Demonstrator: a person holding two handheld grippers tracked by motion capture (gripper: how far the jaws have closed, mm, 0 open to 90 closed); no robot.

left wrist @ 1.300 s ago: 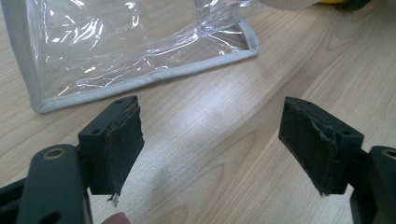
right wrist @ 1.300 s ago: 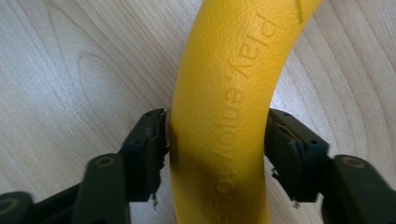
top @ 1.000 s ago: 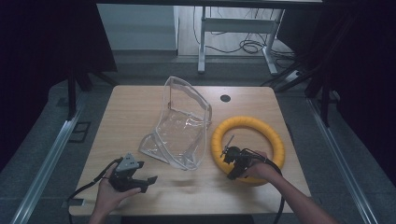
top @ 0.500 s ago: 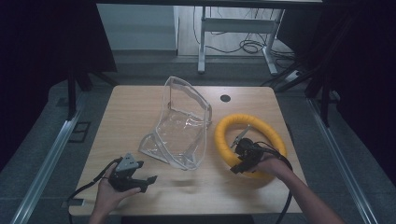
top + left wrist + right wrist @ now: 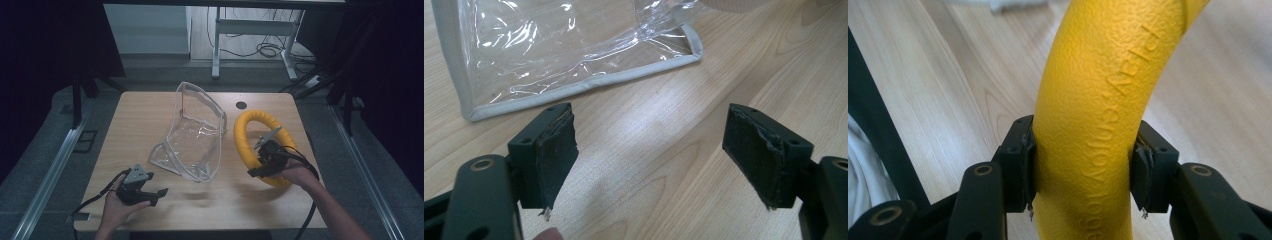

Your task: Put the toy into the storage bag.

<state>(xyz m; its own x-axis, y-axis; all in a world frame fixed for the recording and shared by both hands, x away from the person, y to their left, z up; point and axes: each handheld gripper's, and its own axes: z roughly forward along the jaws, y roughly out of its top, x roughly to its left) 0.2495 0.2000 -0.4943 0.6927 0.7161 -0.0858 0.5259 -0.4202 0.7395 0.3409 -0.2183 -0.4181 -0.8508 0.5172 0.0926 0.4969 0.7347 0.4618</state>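
Right gripper (image 5: 256, 172) is clamping the yellow ring (image 5: 245, 135) at the table's right side while the left gripper (image 5: 159, 195) is resting wide open.

The person's right hand (image 5: 295, 175) is holding its gripper with both black pads pressing against the thick yellow tube, one on each flank, as the right gripper view is showing; raised lettering is running along the ring's pebbled skin there. From above, the ring is tilting, its near part lifted in the grip and its far arc lying towards the table's back edge, just beside the clear plastic bag (image 5: 192, 137). That bag is standing slumped in the middle of the wooden table (image 5: 135, 115), grey-edged and crinkled. The left hand (image 5: 117, 207) is sitting near the front edge, its gripper's jaws spread far apart with nothing between them, pointing at the bag's (image 5: 574, 45) trimmed corner over bare wood.
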